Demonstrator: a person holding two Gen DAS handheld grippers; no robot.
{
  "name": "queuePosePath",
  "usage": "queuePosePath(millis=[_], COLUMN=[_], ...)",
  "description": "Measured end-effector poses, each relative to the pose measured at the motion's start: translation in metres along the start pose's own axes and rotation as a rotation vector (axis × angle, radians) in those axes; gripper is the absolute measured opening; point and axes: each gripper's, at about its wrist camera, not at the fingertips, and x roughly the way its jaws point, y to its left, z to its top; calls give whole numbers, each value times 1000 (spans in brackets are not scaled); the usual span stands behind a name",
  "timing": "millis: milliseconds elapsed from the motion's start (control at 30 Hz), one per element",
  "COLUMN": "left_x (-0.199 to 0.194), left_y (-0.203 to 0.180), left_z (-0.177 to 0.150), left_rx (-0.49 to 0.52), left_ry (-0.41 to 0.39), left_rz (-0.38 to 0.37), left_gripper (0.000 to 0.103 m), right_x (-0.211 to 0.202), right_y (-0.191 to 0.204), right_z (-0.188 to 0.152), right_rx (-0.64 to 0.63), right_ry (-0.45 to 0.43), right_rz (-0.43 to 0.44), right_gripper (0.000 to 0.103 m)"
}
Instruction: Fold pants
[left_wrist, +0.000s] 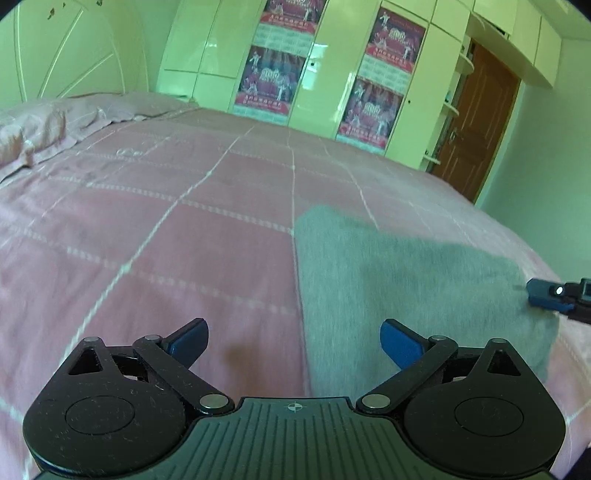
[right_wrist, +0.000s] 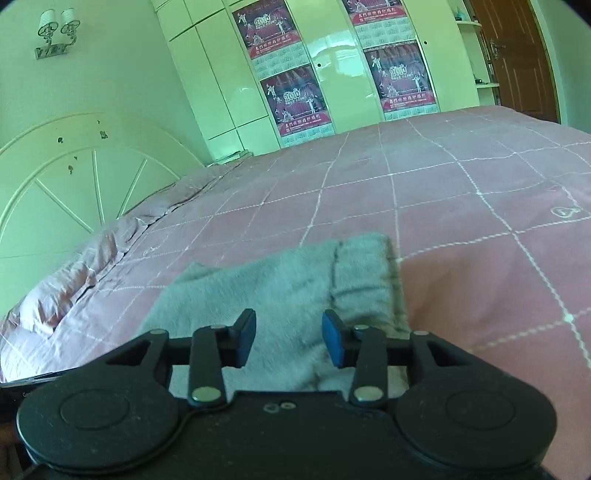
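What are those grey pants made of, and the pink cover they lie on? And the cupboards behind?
The grey pants look like a soft, fuzzy knit, perhaps fleece or sweatshirt cotton: matte, with a brushed nap. The pink bed cover seems a thin woven cloth, likely cotton: matte, creased, with pale grid lines. The wardrobe doors look like glossy lacquered or laminated board, since they mirror window light.

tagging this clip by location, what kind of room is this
Almost certainly a home bedroom: a bed with a pink checked cover, a white arched headboard, and a wall of glossy wardrobe doors. Grey pants lie on the bed.
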Motion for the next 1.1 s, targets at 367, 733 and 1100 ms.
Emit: queuePosePath(millis=[367,733,1100], left_x=[29,34,33], left_y=[29,48,38], left_z=[18,11,8], left_rx=[-41,-93,-44], left_ry=[27,-7,6], left_rz=[61,73,61], left_gripper=[99,99,99], right_x=[119,121,112], right_y=[44,29,34], right_z=[30,15,10], right_rx=[208,304,352], right_ry=[141,172,187], right_rz=[159,101,162], right_gripper=[30,25,31])
